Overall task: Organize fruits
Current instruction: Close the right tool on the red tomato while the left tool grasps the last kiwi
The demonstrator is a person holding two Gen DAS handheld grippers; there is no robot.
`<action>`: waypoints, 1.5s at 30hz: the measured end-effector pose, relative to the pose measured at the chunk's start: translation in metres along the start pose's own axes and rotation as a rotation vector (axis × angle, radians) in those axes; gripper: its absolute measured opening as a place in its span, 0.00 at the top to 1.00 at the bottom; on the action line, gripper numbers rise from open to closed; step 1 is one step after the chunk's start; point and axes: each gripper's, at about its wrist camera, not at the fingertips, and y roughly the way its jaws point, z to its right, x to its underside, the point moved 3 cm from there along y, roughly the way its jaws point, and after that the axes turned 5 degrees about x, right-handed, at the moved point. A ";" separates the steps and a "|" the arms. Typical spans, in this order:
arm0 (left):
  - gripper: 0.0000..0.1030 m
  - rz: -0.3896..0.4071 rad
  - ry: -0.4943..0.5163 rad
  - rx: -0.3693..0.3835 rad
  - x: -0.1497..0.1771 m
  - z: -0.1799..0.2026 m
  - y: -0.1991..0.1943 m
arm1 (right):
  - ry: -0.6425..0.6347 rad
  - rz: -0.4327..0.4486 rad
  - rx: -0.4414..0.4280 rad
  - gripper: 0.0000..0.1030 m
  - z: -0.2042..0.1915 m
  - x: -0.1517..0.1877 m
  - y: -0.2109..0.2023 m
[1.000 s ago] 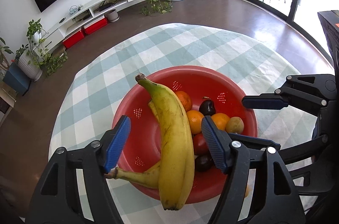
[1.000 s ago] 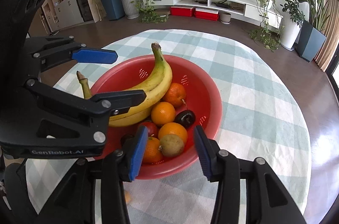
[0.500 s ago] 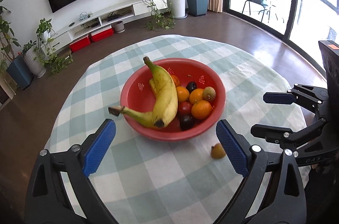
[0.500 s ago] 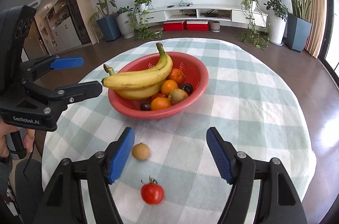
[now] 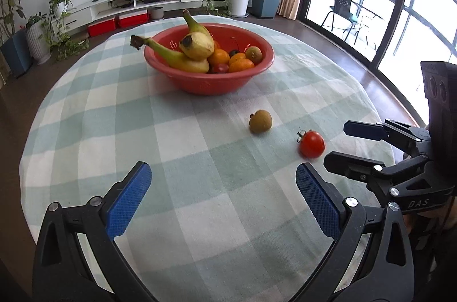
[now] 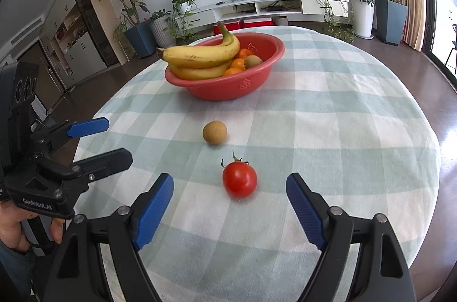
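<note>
A red bowl (image 5: 228,83) (image 6: 257,79) sits on the far half of the round table, holding bananas (image 5: 182,59) (image 6: 200,56), oranges (image 5: 218,56) and other small fruit. A small brown fruit (image 5: 260,121) (image 6: 214,132) and a red tomato (image 5: 312,143) (image 6: 239,179) lie loose on the cloth nearer me. My left gripper (image 5: 222,193) is open and empty over bare cloth, left of both loose fruits. My right gripper (image 6: 230,205) is open and empty, with the tomato just ahead between its fingers. Each gripper shows in the other's view, the right (image 5: 354,145) and the left (image 6: 108,142).
The table wears a green-and-white checked cloth (image 5: 200,187) (image 6: 342,130) whose edge falls away close behind both grippers. Beyond are a wood floor, a TV wall with a low white shelf (image 6: 271,5), potted plants and glass doors (image 5: 385,2) at the right.
Both grippers have pulled back from the bowl toward the near table edge and dropped lower. The loose brown fruit and tomato have come into view in front of them.
</note>
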 end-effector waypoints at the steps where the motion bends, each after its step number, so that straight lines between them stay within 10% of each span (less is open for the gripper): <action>1: 0.00 -0.005 -0.005 0.002 0.006 0.001 0.001 | -0.008 -0.003 0.009 0.19 0.000 0.000 0.001; 26: 0.01 -0.074 0.059 0.005 -0.022 0.008 0.036 | -0.120 -0.134 0.035 0.66 -0.002 0.004 0.035; 45: 0.12 -0.183 0.190 -0.006 -0.061 0.033 0.103 | 0.020 -0.075 0.038 0.67 0.026 -0.001 0.017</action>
